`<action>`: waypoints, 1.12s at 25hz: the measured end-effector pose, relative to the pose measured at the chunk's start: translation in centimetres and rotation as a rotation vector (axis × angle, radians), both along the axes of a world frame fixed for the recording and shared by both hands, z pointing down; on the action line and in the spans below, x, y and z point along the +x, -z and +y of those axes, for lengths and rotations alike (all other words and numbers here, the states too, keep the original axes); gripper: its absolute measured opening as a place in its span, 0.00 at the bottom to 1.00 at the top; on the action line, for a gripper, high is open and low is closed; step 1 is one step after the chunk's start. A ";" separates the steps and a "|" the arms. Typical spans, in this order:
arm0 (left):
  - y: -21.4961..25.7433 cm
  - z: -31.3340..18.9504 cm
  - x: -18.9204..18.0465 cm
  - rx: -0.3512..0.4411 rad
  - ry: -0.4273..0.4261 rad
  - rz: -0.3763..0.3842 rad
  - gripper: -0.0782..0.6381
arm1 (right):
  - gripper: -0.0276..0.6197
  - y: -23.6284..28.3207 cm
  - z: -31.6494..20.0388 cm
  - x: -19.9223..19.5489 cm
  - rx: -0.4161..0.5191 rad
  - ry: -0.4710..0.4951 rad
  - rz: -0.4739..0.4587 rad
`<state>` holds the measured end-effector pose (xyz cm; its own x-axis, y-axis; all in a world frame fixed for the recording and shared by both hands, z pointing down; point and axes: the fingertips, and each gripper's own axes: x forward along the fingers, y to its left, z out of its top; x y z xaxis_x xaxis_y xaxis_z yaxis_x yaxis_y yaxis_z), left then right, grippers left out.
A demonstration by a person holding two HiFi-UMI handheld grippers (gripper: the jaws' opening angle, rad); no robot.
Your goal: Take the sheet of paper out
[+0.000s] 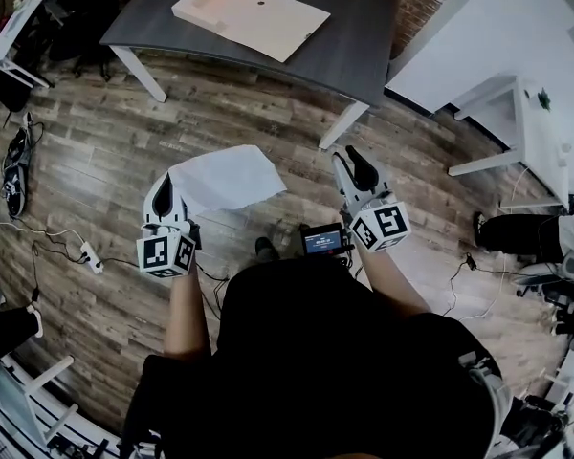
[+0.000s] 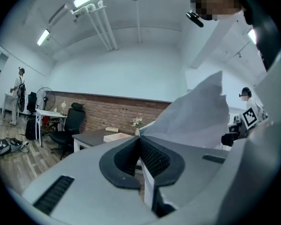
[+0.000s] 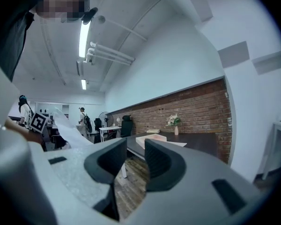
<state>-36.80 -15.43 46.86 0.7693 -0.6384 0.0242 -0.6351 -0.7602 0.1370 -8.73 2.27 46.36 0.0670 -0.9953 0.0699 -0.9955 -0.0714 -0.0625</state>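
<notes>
Head view: A person stands back from a dark surface (image 1: 359, 51), a white sheet of paper (image 1: 225, 180) pinched in the left hand-held gripper (image 1: 163, 199) and held over the wood floor (image 1: 96, 151). The sheet fans out from the tips toward the far right, its long axis slanting into the gap between the two tools. The right hand-held gripper (image 1: 359, 172) points the same way, near the sheet's right edge but apart from it. An open beige folder (image 1: 252, 12) lies far off on the surface, well apart from both tools. Judged from this, the sheet is already out, and the left hand alone governs where it goes next. The gripped corner is hidden under the left tool, and the person's dark torso blocks the near floor.

Left gripper view: The jaws of the left hand-held gripper (image 2: 140, 142) are pressed together on the sheet of paper (image 2: 196, 116), which rises up and to the right and screens the room there. The folder (image 2: 117, 136) shows small on the surface (image 2: 91, 137) beyond.

Right gripper view: The right hand-held gripper (image 3: 135, 156) stands narrowly parted and empty, with only the floor (image 3: 131, 182) between its jaws. The sheet of paper (image 3: 68, 125) curls at far left. The folder (image 3: 152, 138) sits on the surface (image 3: 201, 142) ahead; whether anything remains inside it is too small to tell.
</notes>
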 end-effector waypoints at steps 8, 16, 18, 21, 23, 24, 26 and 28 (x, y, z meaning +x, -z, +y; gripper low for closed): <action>1.2 6.3 1.4 -0.013 -0.009 0.003 0.10 | 0.23 0.8 3.3 0.5 0.034 0.060 0.008; 1.2 14.1 5.1 -0.076 -0.005 0.015 0.10 | 0.23 -0.9 11.1 4.5 -0.009 0.082 -0.012; 1.1 15.8 5.7 -0.082 -0.003 0.004 0.10 | 0.23 -1.6 12.5 4.9 -0.021 0.098 -0.003; 0.8 18.2 5.7 -0.090 0.007 -0.023 0.10 | 0.23 -2.3 13.9 4.6 -0.022 0.143 0.005; 0.3 19.6 5.5 -0.097 0.021 -0.037 0.10 | 0.23 -3.0 14.5 4.5 -0.024 0.164 -0.009; 0.0 20.1 5.4 -0.102 0.026 -0.040 0.10 | 0.23 -3.3 14.7 4.5 -0.026 0.170 -0.016; -0.4 20.7 5.5 -0.116 0.032 -0.036 0.10 | 0.23 -3.6 15.0 4.7 -0.029 0.177 -0.026; -0.7 20.9 5.6 -0.125 0.028 -0.028 0.10 | 0.23 -3.5 15.1 4.7 -0.029 0.178 -0.030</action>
